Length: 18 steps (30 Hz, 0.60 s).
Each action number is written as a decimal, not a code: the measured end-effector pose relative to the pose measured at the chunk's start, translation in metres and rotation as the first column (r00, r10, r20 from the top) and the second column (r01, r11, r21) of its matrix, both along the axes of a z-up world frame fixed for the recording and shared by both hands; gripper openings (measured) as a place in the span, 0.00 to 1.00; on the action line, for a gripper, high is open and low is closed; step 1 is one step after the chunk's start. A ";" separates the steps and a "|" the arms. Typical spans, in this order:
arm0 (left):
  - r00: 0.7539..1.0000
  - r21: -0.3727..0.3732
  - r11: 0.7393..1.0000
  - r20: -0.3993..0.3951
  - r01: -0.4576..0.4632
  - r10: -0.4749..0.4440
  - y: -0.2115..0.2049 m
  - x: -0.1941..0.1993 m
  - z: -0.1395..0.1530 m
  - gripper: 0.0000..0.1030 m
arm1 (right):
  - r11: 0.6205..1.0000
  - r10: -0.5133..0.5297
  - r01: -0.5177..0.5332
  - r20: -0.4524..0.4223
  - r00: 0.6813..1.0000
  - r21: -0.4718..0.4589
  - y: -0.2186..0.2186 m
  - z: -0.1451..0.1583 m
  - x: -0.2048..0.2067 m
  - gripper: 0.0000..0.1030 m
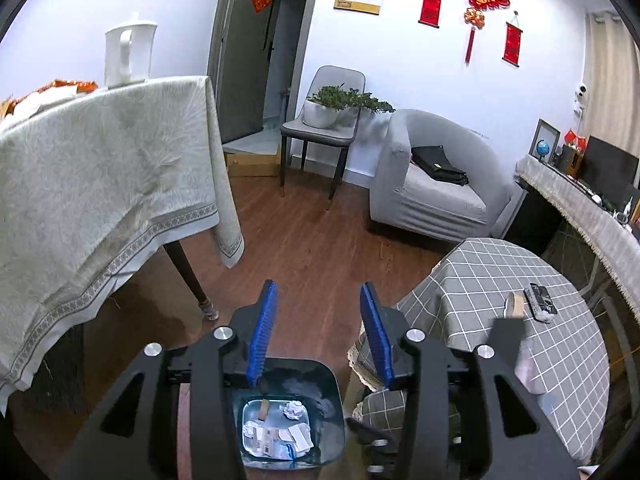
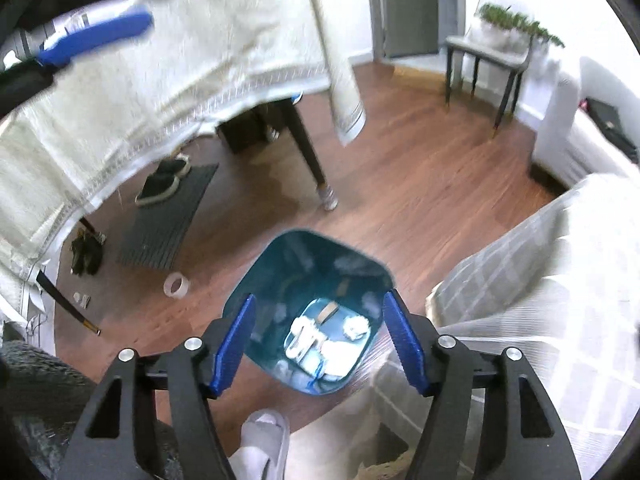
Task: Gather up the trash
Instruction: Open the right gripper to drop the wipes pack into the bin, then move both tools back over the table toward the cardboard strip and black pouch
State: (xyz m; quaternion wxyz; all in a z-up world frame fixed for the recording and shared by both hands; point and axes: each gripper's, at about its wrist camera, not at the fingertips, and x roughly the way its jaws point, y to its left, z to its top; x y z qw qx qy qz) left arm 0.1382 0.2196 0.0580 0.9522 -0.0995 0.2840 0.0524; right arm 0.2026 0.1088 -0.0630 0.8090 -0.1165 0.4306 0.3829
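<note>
A blue trash bin point(image 1: 332, 392) stands on the wood floor and holds crumpled paper point(image 1: 292, 409), white wrappers and a small wooden stick. It also shows in the right wrist view point(image 2: 280, 264). My left gripper point(image 1: 320, 300) is open and empty, above the bin. My right gripper point(image 2: 318, 304) is open and empty, directly over the bin's mouth. The left gripper's blue finger point(image 2: 96, 36) shows at the upper left of the right wrist view. On the checked round table point(image 1: 500, 280) lie a wooden stick point(image 1: 516, 305) and a dark remote-like object point(image 1: 541, 302).
A table with a cream cloth point(image 1: 100, 184) stands left, with a white kettle point(image 1: 129, 51) on it. A grey armchair point(image 1: 432, 184) and a chair with a plant point(image 1: 320, 120) stand behind. A tape roll point(image 2: 176, 285), shoes point(image 2: 162, 180) and a mat lie on the floor.
</note>
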 end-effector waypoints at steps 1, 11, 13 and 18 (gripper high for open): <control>1.000 -0.007 1.000 0.002 0.005 -0.005 -0.002 0.001 0.001 0.49 | 1.000 -0.013 0.013 0.007 1.000 0.007 -0.006 0.005 0.001 0.62; 0.993 0.000 0.993 -0.009 0.114 -0.114 -0.060 0.027 -0.006 0.53 | 0.986 -0.166 0.164 0.075 0.983 0.035 -0.092 0.033 0.014 0.61; 0.990 0.016 0.990 -0.010 0.142 -0.142 -0.077 0.032 -0.007 0.54 | 0.978 -0.207 0.205 0.078 0.975 0.033 -0.112 0.035 0.018 0.61; 0.976 0.005 0.976 0.001 0.216 -0.216 -0.112 0.045 -0.014 0.59 | 0.961 -0.276 0.273 0.088 0.957 0.036 -0.153 0.038 0.022 0.61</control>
